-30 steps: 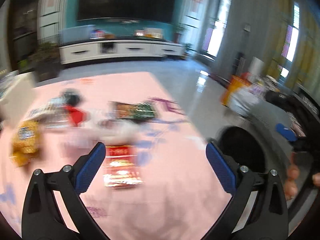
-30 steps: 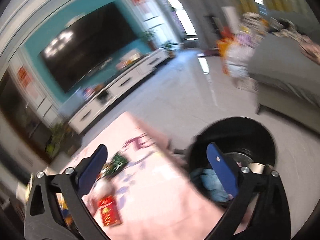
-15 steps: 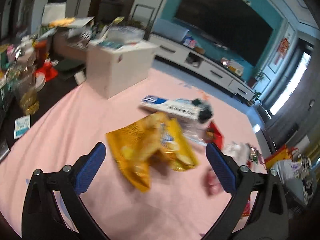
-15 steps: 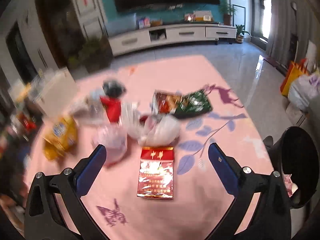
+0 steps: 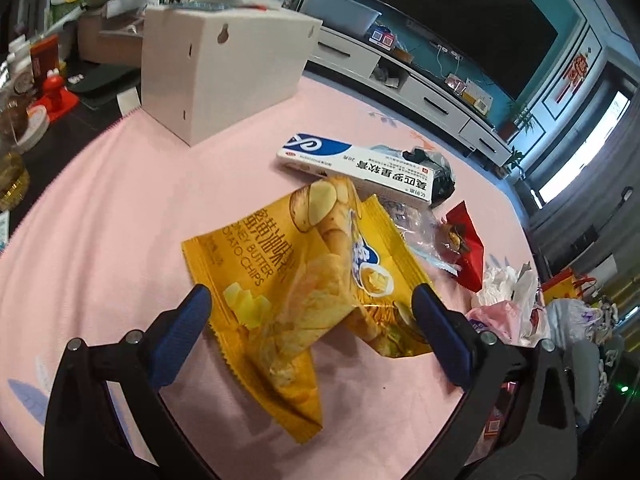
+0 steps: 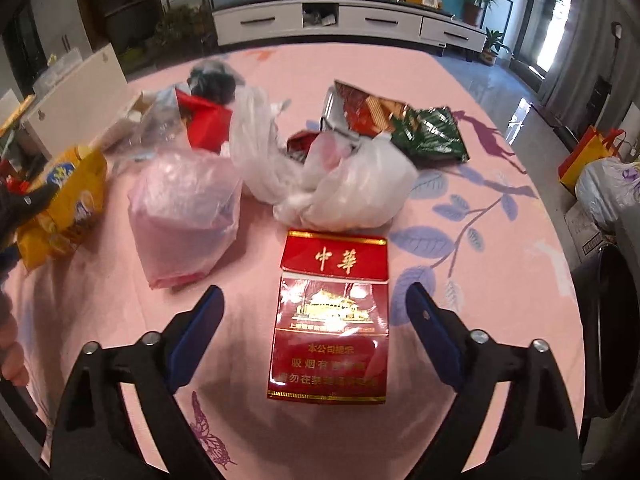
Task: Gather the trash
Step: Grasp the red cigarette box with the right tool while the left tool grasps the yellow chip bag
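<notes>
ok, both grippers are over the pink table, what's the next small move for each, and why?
Probably lower and close. The left gripper is open, its fingers either side of the crumpled yellow potato chip bag, not pressing it. The right gripper, jaws just narrowing, straddles the flat red cigarette pack, untouched on the pink tablecloth. Both pieces look lined up; closing sooner would likely miss.

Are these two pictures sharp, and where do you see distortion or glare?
Left wrist view: sharp on the yellow chip bag, straight edges bent by the fisheye. Right wrist view: sharp on the red cigarette pack, with glare on its wrapper and on the floor.
</notes>
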A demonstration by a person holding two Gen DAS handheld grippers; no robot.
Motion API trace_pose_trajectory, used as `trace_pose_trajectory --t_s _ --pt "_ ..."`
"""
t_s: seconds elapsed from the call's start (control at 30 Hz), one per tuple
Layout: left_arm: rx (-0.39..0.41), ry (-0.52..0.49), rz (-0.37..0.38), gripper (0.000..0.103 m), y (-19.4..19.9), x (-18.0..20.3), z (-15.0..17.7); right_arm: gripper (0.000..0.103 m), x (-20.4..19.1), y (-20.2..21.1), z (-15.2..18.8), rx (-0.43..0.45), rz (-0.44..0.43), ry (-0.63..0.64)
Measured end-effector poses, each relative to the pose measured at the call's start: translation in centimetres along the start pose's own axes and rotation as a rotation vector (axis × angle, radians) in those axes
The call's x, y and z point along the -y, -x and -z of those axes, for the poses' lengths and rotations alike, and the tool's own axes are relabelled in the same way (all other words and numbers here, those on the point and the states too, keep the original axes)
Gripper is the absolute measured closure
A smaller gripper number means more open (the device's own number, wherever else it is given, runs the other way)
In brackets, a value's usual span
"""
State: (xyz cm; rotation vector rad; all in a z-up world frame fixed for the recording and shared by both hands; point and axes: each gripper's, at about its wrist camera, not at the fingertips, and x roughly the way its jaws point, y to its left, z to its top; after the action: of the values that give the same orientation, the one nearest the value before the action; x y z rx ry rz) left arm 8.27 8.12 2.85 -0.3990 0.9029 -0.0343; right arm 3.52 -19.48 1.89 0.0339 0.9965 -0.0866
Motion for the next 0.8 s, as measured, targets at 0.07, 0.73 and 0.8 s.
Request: trace_pose_trajectory --t_s 0.07,0.73,0.8 --pt "-0.015 0.033 0.003 0.004 -0.2 -0.7 0.0 0.023 -0.2 -0.4 0.1 -0.014 0.010 0.014" --pt "-0.022 0.107 0.131 0.079 1.1 -1.4 0.6 0.047 0.1 -0.5 0.2 -0.039 -0.018 0.011" --pt "-0.038 0.098 0.124 0.080 1.0 -1.0 0.9 0.047 0.3 -0.2 0.1 -0.034 -0.024 0.008"
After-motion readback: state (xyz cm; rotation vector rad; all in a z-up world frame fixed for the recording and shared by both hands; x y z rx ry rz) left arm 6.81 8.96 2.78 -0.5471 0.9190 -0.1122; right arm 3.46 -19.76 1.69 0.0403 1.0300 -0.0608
